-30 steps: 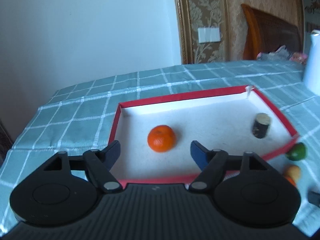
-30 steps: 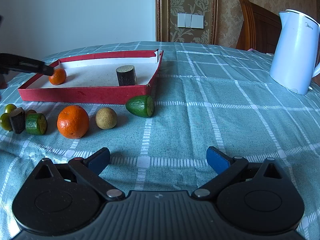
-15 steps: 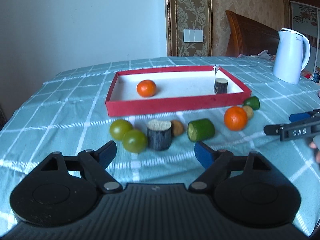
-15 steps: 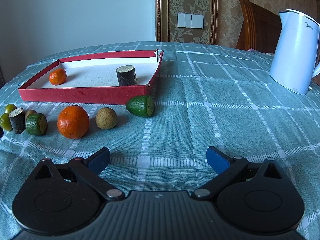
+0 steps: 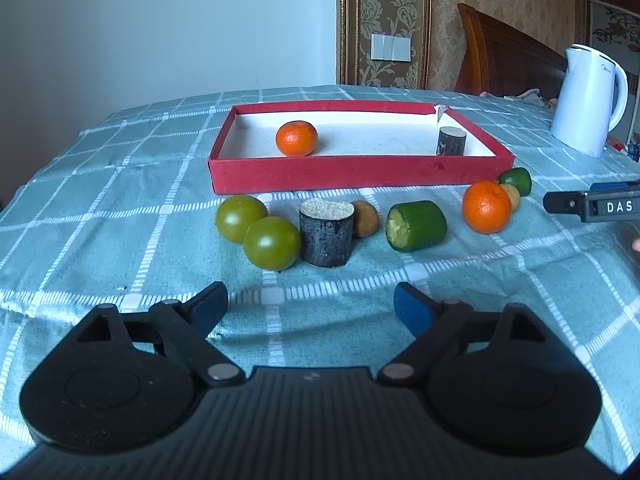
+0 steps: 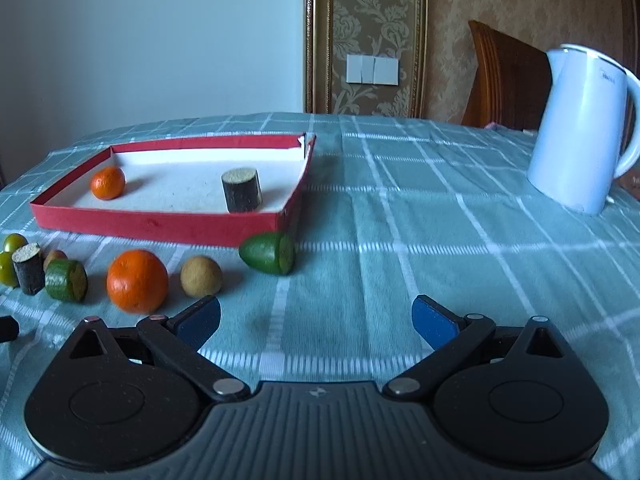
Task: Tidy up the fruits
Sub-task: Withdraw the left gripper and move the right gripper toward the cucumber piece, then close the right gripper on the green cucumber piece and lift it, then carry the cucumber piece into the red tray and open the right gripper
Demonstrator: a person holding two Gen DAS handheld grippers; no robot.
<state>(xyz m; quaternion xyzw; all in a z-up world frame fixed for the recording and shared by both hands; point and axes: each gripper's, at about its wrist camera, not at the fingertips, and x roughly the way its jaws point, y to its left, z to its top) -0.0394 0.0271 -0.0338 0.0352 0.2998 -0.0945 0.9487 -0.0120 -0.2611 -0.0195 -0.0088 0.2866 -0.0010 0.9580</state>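
A red tray (image 5: 360, 176) (image 6: 160, 224) holds a small orange (image 5: 297, 138) (image 6: 107, 183) and a dark cylinder (image 5: 451, 141) (image 6: 241, 189). In front of it lie two green round fruits (image 5: 272, 243), another dark cylinder (image 5: 326, 232), a tan ball (image 5: 365, 218), a green cut piece (image 5: 416, 225), a larger orange (image 5: 486, 207) (image 6: 137, 281), a second tan ball (image 6: 201, 276) and a green half fruit (image 6: 269, 253). My left gripper (image 5: 311, 306) hovers short of the green fruits, its jaws opening, nothing between them. My right gripper (image 6: 316, 315) is open and empty near the larger orange.
A white kettle (image 5: 586, 100) (image 6: 580, 128) stands at the right on the checked green tablecloth (image 6: 400, 240). A wooden chair (image 5: 508, 56) and a papered wall are behind. The right gripper's finger (image 5: 592, 202) shows at the right edge of the left wrist view.
My left gripper pulled back from over the tray, leaving the small orange inside, and sank toward the fruits in front. Its jaws spread wider. The right gripper stayed put.
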